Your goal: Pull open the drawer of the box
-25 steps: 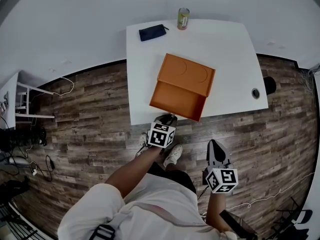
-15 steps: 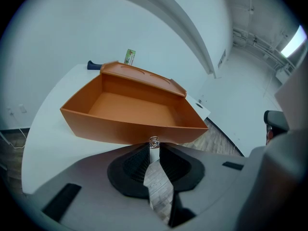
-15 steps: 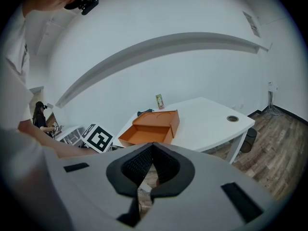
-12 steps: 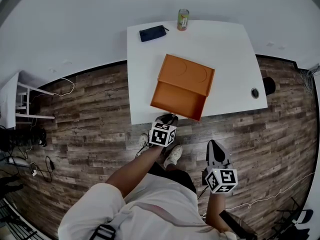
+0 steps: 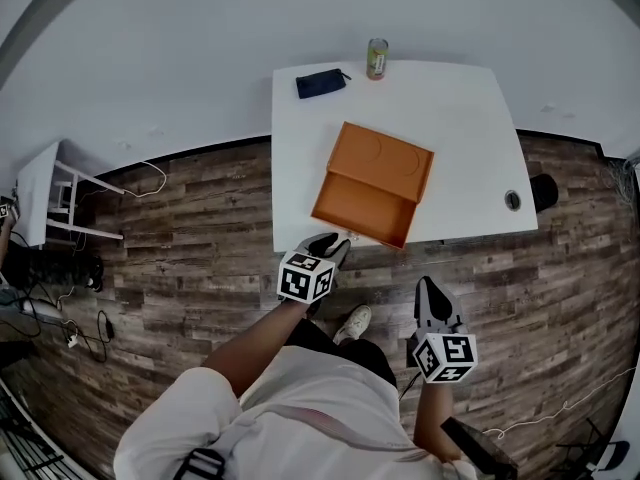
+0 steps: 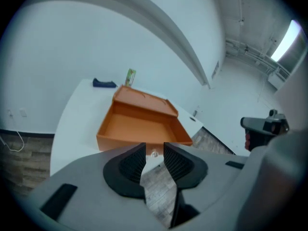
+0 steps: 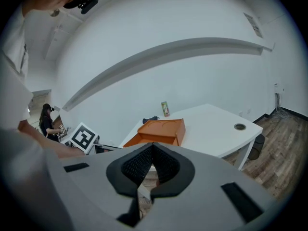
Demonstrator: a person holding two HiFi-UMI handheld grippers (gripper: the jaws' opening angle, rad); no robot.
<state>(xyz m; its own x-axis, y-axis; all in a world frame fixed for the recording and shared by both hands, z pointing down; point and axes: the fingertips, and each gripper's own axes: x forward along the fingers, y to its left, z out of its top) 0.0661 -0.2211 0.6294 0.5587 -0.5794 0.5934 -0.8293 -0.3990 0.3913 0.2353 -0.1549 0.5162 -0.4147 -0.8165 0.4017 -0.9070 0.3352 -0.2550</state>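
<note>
An orange box [image 5: 385, 158] lies on the white table [image 5: 470, 118], its drawer [image 5: 358, 206] pulled out toward the table's front edge. The left gripper view looks into the empty drawer [image 6: 139, 126]. My left gripper [image 5: 335, 244] hovers just off the drawer's front. Its jaws have just been opening and are open. The drawer's small knob [image 6: 154, 154] shows in the gap, and the pads stand clear of it. My right gripper [image 5: 428, 290] hangs back over the floor, shut and empty, well short of the table.
A drink can [image 5: 377, 58] and a dark pouch [image 5: 320, 83] sit at the table's far edge. The table has a cable hole [image 5: 513, 200] at its right. A dark round object [image 5: 545, 190] stands on the wood floor. A white rack [image 5: 50, 203] and cables lie left.
The left gripper's jaws spread apart and it lifted a little away from the drawer's front. The drawer stayed open. The right gripper kept still.
</note>
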